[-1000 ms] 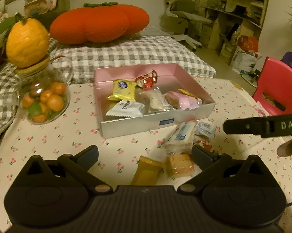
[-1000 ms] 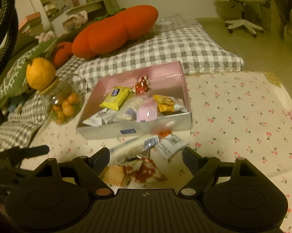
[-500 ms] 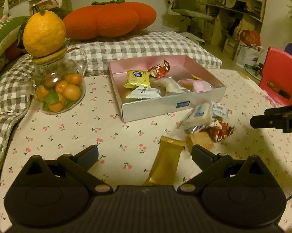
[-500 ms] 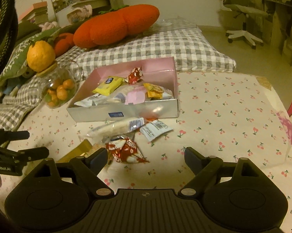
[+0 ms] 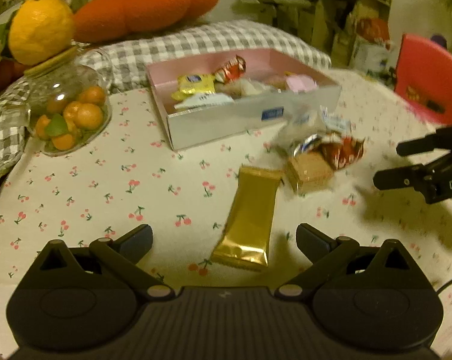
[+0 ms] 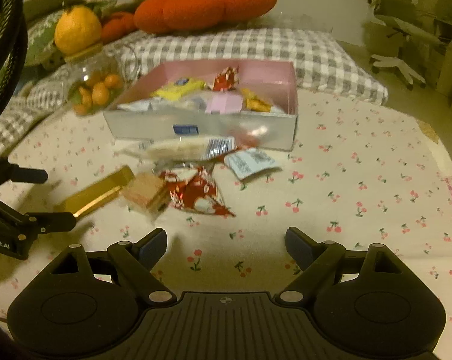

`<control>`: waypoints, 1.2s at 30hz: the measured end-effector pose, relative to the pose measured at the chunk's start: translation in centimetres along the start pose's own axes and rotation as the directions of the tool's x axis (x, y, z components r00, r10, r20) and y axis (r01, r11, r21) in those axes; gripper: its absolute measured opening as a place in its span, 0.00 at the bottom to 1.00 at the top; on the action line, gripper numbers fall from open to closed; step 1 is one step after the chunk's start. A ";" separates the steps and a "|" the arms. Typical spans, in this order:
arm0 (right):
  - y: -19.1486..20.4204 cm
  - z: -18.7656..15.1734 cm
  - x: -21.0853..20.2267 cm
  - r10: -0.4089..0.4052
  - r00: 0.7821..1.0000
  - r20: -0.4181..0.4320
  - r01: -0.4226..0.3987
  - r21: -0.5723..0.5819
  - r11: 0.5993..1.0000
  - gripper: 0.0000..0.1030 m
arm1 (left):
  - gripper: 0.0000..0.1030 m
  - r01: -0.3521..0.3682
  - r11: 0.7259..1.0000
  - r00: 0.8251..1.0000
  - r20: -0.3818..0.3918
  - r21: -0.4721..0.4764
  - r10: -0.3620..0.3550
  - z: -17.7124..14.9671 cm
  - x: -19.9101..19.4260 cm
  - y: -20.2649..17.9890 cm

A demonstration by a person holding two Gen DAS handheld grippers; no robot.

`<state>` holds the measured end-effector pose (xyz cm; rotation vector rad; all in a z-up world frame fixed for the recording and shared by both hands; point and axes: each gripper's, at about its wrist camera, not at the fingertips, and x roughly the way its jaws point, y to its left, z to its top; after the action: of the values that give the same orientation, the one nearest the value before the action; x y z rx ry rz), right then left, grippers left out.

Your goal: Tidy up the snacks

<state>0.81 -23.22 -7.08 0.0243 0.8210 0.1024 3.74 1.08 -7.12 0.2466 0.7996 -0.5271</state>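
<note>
A silver box with a pink lining (image 5: pixel 226 126) holds several wrapped snacks. In front of it on the cherry-print cloth lie a gold bar (image 5: pixel 250 219), a clear-wrapped biscuit (image 5: pixel 308 171), a red foil snack (image 5: pixel 343 150) and a long white pack (image 6: pixel 190 148) beside a small white sachet (image 6: pixel 250 162). My left gripper (image 5: pixel 223 238) is open low over the cloth, with the gold bar's near end lying between its fingers, untouched. My right gripper (image 6: pixel 226 243) is open and empty, just short of the red foil snack (image 6: pixel 196 192). Each gripper shows at the edge of the other's view.
A glass jar of small oranges (image 5: pixel 67 114) with a big yellow citrus (image 5: pixel 41 28) on top stands left of the box. Behind are a checked cushion (image 6: pixel 256 48) and an orange plush (image 5: pixel 145 9). A red chair (image 5: pixel 430 87) stands right of the table.
Both grippers have sunk toward the cloth and rolled slightly. The loose snacks now sit closer, and the gold bar has come between the left fingers.
</note>
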 end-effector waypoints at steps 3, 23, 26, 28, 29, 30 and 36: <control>0.3 -0.3 1.3 -0.013 0.999 -0.031 0.012 -0.030 0.999 0.86 | 0.94 -0.005 1.000 1.000 -0.025 0.018 0.005 -0.2 0.7 -0.2; 1.9 1.6 4.1 0.024 0.999 0.026 -0.021 -0.111 0.994 0.89 | 0.74 0.042 0.999 0.999 -0.025 0.014 -0.041 0.7 1.9 -0.5; 2.6 1.7 4.2 0.037 0.999 0.033 -0.032 -0.144 0.989 0.83 | 0.65 0.046 0.999 0.999 -0.022 0.016 -0.046 0.8 1.8 -0.6; 3.0 1.9 4.1 0.044 0.998 0.040 -0.037 -0.160 0.986 0.74 | 0.59 0.047 0.999 0.999 -0.021 0.015 -0.047 0.9 1.8 -0.6; 3.1 2.0 4.1 0.048 0.998 0.042 -0.040 -0.164 0.986 0.72 | 0.54 0.048 0.999 0.999 -0.021 0.013 -0.048 1.0 1.8 -0.6; 3.2 2.0 4.1 0.050 0.998 0.045 -0.042 -0.166 0.985 0.66 | 0.50 0.049 0.999 0.999 -0.021 0.010 -0.049 1.0 1.7 -0.6; 3.2 2.3 3.7 0.054 0.997 0.054 -0.045 -0.163 0.986 0.38 | 0.28 0.063 0.998 0.997 -0.030 -0.030 -0.064 1.3 1.5 -0.1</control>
<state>4.79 -19.62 -8.03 -0.1051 0.7520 0.2141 5.36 -0.06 -7.35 0.2030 0.8472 -0.5724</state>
